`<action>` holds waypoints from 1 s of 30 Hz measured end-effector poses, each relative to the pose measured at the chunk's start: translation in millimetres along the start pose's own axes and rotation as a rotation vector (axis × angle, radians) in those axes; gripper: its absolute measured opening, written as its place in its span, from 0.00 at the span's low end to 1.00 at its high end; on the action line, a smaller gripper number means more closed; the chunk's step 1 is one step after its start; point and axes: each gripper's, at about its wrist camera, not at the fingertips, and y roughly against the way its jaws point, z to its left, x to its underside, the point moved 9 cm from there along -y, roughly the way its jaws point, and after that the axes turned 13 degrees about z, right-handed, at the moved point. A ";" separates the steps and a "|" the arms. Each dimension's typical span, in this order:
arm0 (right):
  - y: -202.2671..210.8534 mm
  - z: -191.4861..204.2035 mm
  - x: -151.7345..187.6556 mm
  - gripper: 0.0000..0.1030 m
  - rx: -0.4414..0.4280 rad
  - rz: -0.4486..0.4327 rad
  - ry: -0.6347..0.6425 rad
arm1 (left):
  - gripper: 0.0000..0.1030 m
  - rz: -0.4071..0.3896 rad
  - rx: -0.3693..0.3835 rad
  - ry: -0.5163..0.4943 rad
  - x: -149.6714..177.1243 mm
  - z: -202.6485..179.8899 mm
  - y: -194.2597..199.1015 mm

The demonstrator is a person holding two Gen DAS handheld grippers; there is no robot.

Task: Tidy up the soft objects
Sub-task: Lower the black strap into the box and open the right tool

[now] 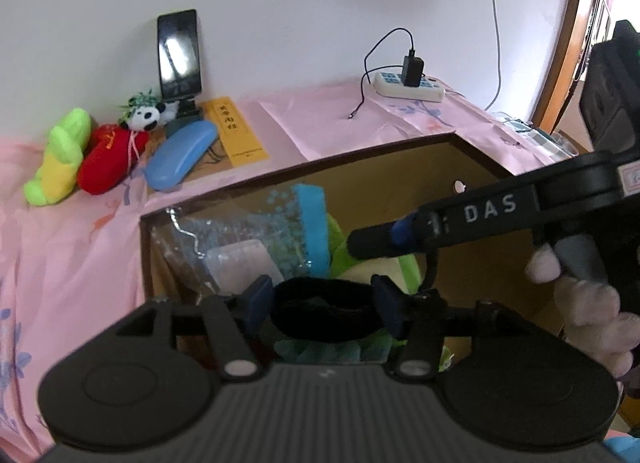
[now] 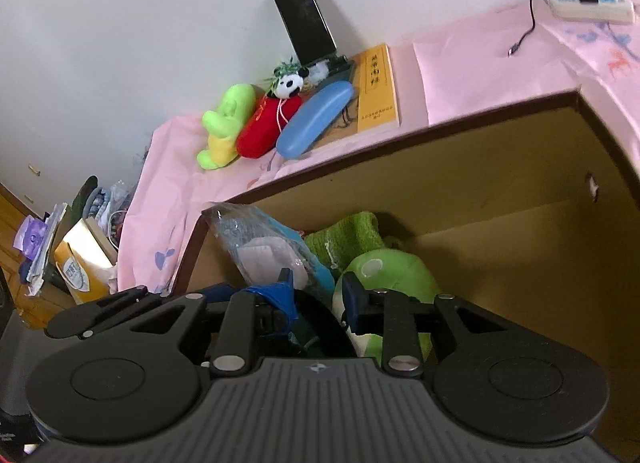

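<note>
My left gripper [image 1: 322, 305] holds a black fabric band [image 1: 326, 315] between its blue pads, over the open cardboard box [image 1: 400, 179]. The box holds a green plush frog [image 2: 396, 267], a green towel [image 2: 348, 239] and a clear bag with blue and white items [image 1: 248, 239]. My right gripper [image 2: 318, 295] hangs over the same box beside the black band [image 2: 320, 327], its jaws apart. Its finger also crosses the left wrist view [image 1: 380, 243]. On the pink cloth sit a green-yellow plush [image 1: 60, 159], a red plush [image 1: 108, 159] and a small panda [image 1: 146, 117].
A blue glasses case [image 1: 182, 161], a yellow booklet [image 1: 236, 131] and a phone on a stand [image 1: 179, 55] stand by the wall. A power strip with charger [image 1: 410, 83] lies at the back right. Clutter and a yellow bag [image 2: 80, 259] sit left of the bed.
</note>
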 end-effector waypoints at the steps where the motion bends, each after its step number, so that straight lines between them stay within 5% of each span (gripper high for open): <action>1: 2.9 1.1 -0.2 0.10 0.012 -0.006 0.009 | 0.56 -0.005 -0.013 0.000 0.1 0.1 3.6; 13: 30.8 19.5 8.8 0.10 0.092 -0.062 0.103 | 0.58 -0.039 -0.118 0.092 0.6 1.0 44.2; 30: 60.1 42.8 43.8 0.10 0.099 -0.056 0.190 | 0.58 -0.010 -0.283 0.217 26.5 -12.5 76.3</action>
